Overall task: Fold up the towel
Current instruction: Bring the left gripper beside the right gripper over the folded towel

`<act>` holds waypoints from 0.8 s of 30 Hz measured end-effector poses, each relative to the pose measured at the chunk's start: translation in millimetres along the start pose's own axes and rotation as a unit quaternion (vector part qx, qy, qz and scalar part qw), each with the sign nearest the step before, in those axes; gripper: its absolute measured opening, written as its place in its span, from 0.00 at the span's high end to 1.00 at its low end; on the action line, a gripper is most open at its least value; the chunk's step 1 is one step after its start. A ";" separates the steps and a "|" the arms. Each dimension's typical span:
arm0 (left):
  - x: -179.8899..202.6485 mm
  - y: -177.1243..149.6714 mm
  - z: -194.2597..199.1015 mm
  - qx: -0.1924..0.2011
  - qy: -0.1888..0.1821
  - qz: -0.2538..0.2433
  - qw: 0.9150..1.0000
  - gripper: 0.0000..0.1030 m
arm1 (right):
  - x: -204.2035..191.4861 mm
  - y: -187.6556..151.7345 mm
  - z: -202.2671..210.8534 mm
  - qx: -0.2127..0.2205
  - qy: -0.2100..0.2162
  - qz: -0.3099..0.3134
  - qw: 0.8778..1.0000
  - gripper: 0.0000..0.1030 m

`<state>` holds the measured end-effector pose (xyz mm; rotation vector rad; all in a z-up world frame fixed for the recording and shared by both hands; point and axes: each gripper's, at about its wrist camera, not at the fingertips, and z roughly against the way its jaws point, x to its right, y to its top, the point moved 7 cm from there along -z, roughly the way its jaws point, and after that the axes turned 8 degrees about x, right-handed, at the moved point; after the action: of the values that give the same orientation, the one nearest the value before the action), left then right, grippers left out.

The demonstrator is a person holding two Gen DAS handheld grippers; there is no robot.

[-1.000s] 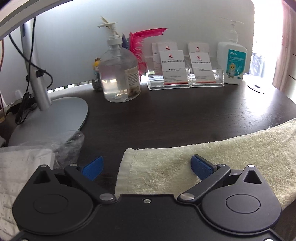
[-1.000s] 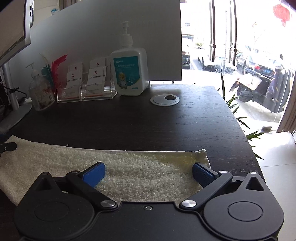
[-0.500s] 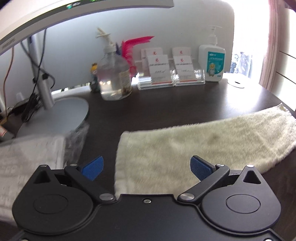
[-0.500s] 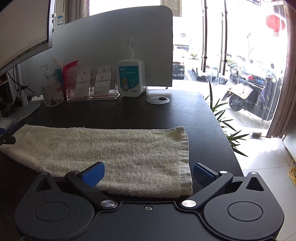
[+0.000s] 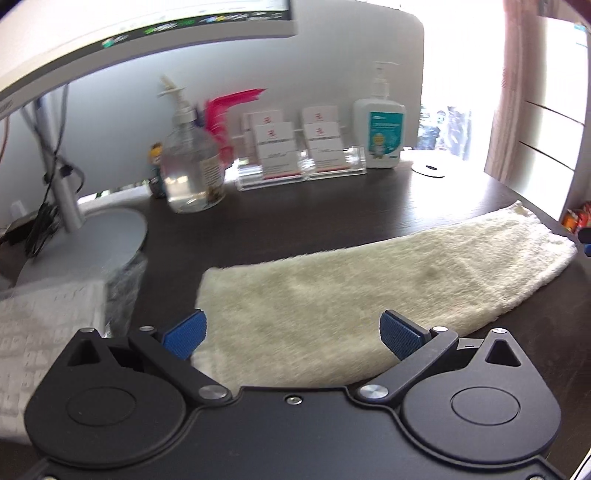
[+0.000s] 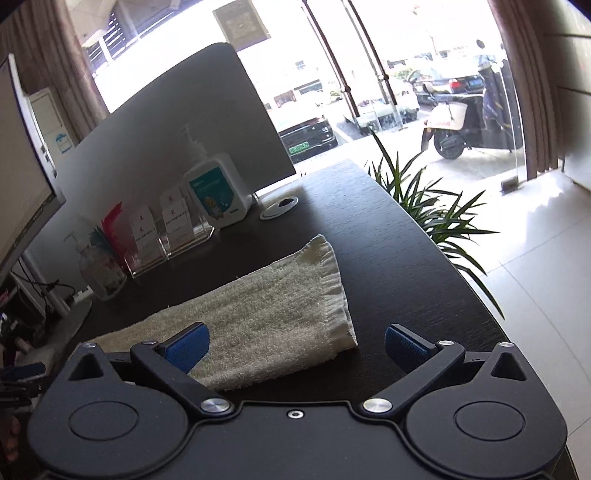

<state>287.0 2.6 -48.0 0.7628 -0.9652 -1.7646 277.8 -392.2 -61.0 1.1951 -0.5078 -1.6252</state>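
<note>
1. The dark wood-grain counter (image 5: 332, 206) carries everything here, and its curved right edge runs past a potted plant (image 6: 424, 206) by the glass front.
2. A curved monitor (image 5: 110, 33) hangs over the counter's left end, with its round silver base (image 5: 92, 240) resting on the surface.
3. The cream terry towel (image 5: 369, 288) lies flat in a long strip across the counter's near side. Its hemmed right end (image 6: 332, 288) stops short of the counter's edge.
4. The left gripper (image 5: 291, 334) is released and grasps nothing. Its blue pads are spread wide over the towel's left end, with the left pad at the towel's short edge.
5. The right gripper (image 6: 295, 343) is likewise released. One pad is over the towel and the other is over bare counter just past the hem.
6. At the back stand a clear pump bottle (image 5: 192, 166), a white sanitizer bottle (image 5: 380, 129) and clear acrylic card holders (image 5: 299, 162).
</note>
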 end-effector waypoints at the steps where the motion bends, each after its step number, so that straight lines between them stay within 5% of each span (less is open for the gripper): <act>1: 14.3 9.5 -4.3 0.005 -0.014 -0.020 1.000 0.00 | 2.7 1.1 1.8 0.003 -0.003 -0.009 1.000 0.00; 9: 122.6 92.1 -66.4 0.005 -0.158 -0.071 0.985 0.01 | 2.5 -10.2 16.5 0.032 -0.017 0.012 0.999 0.02; 15: 195.9 109.4 -129.1 -0.049 -0.183 -0.162 0.968 0.14 | 7.2 -13.9 11.5 0.035 -0.009 -0.017 0.999 0.02; 24: 257.7 100.3 -189.0 -0.096 -0.238 -0.196 0.946 0.23 | 4.1 -14.5 -2.4 0.041 -0.012 -0.008 0.999 0.02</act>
<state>396.1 -313.1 -73.7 0.4239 -0.9715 -2.4266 273.1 -389.6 -75.2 1.2437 -0.5858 -1.6466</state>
